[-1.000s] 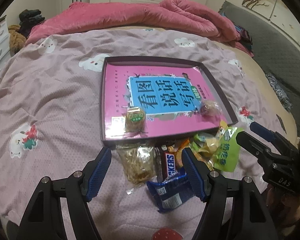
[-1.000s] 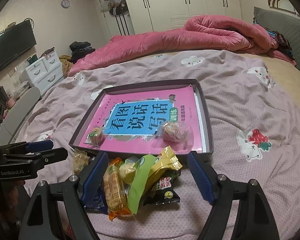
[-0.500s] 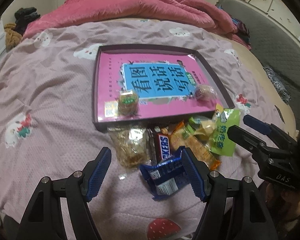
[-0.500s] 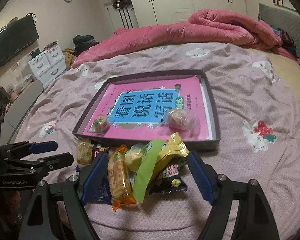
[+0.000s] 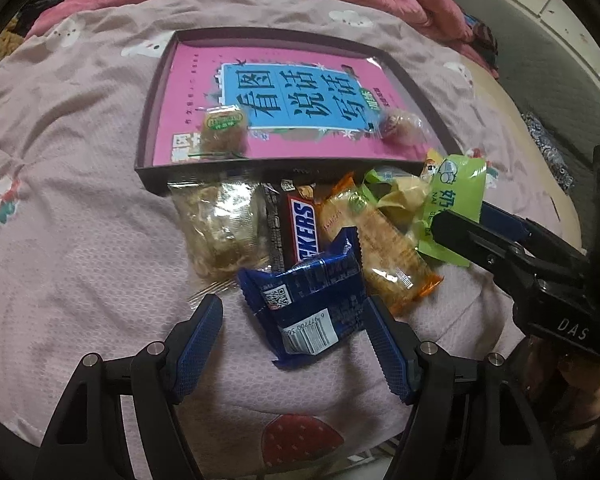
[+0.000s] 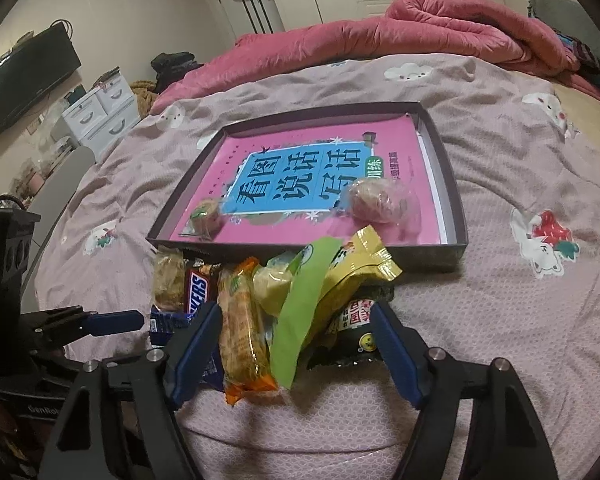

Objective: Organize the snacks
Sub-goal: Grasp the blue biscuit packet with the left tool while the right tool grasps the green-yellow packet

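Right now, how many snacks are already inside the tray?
2. A green-labelled pastry lies at the near left of the tray; a round clear-wrapped one lies at the near right. The other snacks are piled on the bedsheet in front.

I count two wrapped snacks (image 5: 223, 133) in one tray (image 5: 152, 112), lying on one book (image 5: 300, 92). Below it, seven snack packets (image 5: 300, 240)
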### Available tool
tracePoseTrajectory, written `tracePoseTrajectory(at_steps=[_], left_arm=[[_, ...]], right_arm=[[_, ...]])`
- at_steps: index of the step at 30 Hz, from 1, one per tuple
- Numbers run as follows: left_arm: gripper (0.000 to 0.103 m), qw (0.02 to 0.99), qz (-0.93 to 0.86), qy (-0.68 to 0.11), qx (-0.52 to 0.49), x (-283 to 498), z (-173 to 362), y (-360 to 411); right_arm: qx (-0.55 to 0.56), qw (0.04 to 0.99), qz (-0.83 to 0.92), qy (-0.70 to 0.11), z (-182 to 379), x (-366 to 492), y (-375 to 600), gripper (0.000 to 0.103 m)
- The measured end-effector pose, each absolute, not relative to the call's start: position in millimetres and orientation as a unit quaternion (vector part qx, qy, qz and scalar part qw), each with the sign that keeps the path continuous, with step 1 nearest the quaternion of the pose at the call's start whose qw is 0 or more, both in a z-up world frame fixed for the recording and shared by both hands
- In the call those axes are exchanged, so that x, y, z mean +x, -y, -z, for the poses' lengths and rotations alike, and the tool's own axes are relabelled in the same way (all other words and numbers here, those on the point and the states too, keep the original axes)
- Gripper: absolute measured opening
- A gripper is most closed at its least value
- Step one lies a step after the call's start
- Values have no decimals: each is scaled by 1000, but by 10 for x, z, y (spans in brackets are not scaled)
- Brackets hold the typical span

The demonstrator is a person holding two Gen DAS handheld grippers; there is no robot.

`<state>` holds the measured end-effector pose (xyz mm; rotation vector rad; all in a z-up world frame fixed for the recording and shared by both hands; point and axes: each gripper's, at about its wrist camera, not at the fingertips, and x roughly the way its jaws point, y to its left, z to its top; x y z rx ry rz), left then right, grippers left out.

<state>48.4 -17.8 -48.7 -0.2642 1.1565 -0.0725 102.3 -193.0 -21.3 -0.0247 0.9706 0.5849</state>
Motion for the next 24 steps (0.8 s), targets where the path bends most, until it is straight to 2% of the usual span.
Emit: tracePoseTrajectory(at_steps=[5, 9, 17, 24], left_arm=[[74, 826, 31, -549, -122, 554, 528, 231], [74, 825, 31, -553, -115, 603, 572, 296], [74, 822, 27, -556, -119, 657, 635, 295], [74, 823, 27, -554, -127, 678, 676, 282]], right_arm=[[-18, 839, -286, -463, 268, 1051, 1879, 68], [-18, 832, -300, -466, 310, 1091, 1828, 57], [-25, 829, -302, -470, 397, 1196, 1719, 54], [-43, 835, -308, -454, 391, 1152, 1677, 43]])
